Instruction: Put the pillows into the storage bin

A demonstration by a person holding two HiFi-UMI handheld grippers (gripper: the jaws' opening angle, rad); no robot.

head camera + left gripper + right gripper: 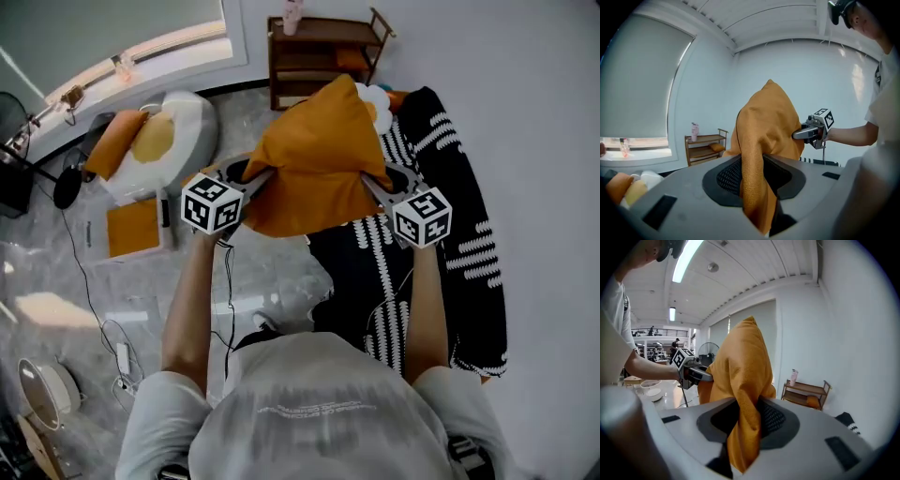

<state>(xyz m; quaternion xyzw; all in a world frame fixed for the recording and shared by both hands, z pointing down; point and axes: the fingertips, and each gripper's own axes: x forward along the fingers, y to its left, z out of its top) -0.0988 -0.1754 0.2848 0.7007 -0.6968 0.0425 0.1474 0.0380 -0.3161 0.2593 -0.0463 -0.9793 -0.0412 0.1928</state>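
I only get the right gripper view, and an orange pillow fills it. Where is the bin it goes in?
Observer: The bin stands on the floor to the person's left, in the head view.
Operator: Anything in it yet?
Observer: A yellow pillow lies in it; an orange pillow sits at its edge.
Operator: Is the right tool holding alone?
Observer: No, the left tool pinches a fold of the held pillow too.
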